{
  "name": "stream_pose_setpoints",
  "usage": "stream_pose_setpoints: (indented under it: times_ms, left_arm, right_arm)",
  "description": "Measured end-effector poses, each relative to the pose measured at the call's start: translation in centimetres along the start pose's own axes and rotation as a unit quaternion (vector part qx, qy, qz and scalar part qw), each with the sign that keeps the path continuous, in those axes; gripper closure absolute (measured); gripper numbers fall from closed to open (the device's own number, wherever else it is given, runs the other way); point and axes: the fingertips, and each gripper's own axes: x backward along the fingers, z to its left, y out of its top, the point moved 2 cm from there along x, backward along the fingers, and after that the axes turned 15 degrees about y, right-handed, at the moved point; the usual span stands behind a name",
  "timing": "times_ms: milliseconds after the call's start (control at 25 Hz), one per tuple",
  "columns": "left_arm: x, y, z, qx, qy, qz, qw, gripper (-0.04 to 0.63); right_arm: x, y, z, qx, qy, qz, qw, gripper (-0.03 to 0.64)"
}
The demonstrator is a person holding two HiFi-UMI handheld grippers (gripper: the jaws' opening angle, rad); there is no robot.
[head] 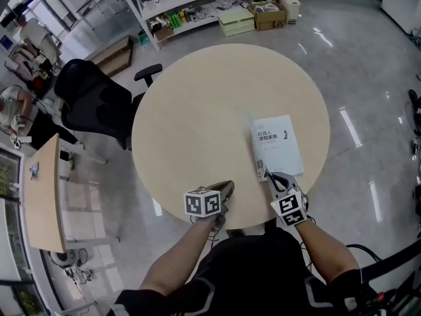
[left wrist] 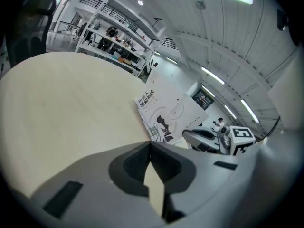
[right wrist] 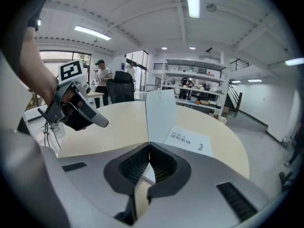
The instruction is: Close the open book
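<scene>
While angled downward, right gripper (head: pixel 270 176) pinches the book (head: pixel 281 143).

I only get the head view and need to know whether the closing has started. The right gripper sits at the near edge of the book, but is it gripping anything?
Observer: Yes. In the right gripper view, the right gripper is shut on the lower edge of a sheet of the book. The sheet stands upright. I cannot tell whether it is the cover or a page.
Operator: Which face of it shows there?
Observer: A plain white one with no print.
Operator: And the left gripper?
Observer: The left gripper is shut with nothing between its jaws, over the bare table.
</scene>
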Motion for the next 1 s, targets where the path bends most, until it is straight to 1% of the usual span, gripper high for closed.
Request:
stream_pose_setpoints:
  times_ms: [120, 200, 280, 360, 440, 480, 560, 640, 720, 800, 1000]
  left_arm:
    - [-0.9, 0.0, -1.1, -0.013, -0.006, 0.013, 0.9998, 0.609]
    - [-1.2, -0.1, -1.7, -0.022, -0.009, 0.023, 0.9995, 0.609]
    - [-1.5, -0.5, -2.7, -0.018, -0.014, 0.029, 0.9993, 0.609]
    - [-1.6, -0.7, -3.7, -0.006, -0.018, 0.032, 0.9993, 0.609]
    - [-1.8, -0.5, -4.2, -0.006, -0.016, 0.033, 0.9993, 0.609]
    - [-1.9, -0.4, -4.3, -0.011, -0.016, 0.034, 0.9992, 0.609]
    - [-2.2, -0.2, -4.4, -0.017, -0.018, 0.034, 0.9991, 0.609]
    - [-2.4, -0.1, -4.1, -0.015, -0.019, 0.034, 0.9991, 0.609]
    - [-2.4, 0.0, -3.7, -0.012, -0.017, 0.035, 0.9992, 0.609]
    - [-2.4, 0.0, -3.4, -0.009, -0.017, 0.034, 0.9992, 0.609]
    - [-2.6, 0.1, -3.1, 0.0, -0.022, 0.027, 0.9994, 0.609]
  right_arm:
    - [1.2, -1.8, -1.9, -0.079, -0.02, -0.007, 0.997, 0.614]
    - [1.8, -3.3, -3.1, -0.14, -0.042, -0.003, 0.989, 0.613]
    - [2.6, -5.1, -4.1, -0.215, -0.055, -0.004, 0.975, 0.612]
    - [3.4, -6.6, -4.9, -0.285, -0.059, -0.008, 0.957, 0.606]
    - [3.7, -7.6, -5.5, -0.332, -0.059, -0.008, 0.941, 0.602]
    - [3.7, -8.0, -5.8, -0.348, -0.06, -0.007, 0.936, 0.588]
    - [3.7, -8.6, -6.2, -0.363, -0.065, -0.002, 0.929, 0.577]
    - [3.8, -9.4, -6.6, -0.376, -0.073, 0.005, 0.924, 0.574]
    - [4.1, -10.2, -7.0, -0.399, -0.082, 0.006, 0.913, 0.552]
    - [4.6, -10.8, -7.3, -0.414, -0.092, 0.007, 0.905, 0.541]
    - [6.6, -12.6, -8.2, -0.419, -0.135, 0.024, 0.898, 0.541]
